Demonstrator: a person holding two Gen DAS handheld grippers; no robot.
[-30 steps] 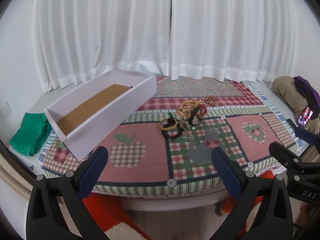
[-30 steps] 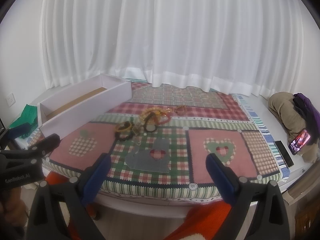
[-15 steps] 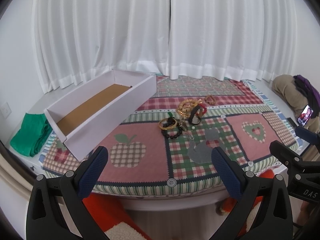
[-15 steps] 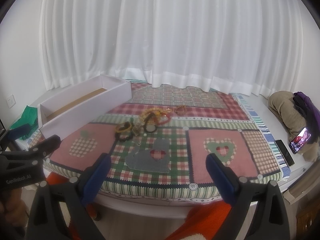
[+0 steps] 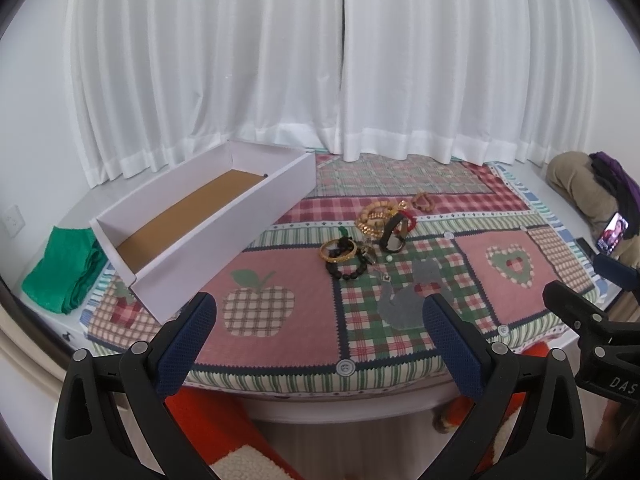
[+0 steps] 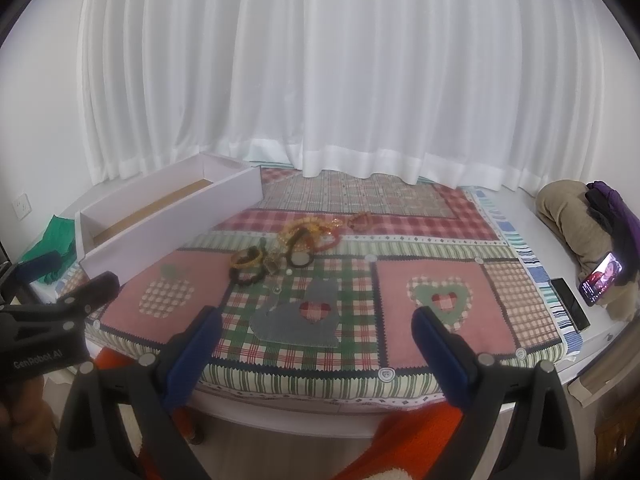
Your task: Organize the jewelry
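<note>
Jewelry looks light, slippery and probably tangled: pinch the near black bead bracelet by its rim, both grippers gaping wide and empty

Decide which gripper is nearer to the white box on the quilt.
Left. The left gripper hangs open just in front of the white box's near end. The right gripper, also open, sits farther to the right, before the quilt's middle patches.

The left gripper is held wide open above the patchwork cloth. A heap of bracelets is seen beyond it, just beside the white box; 1 green cloth lies at the left.
</note>
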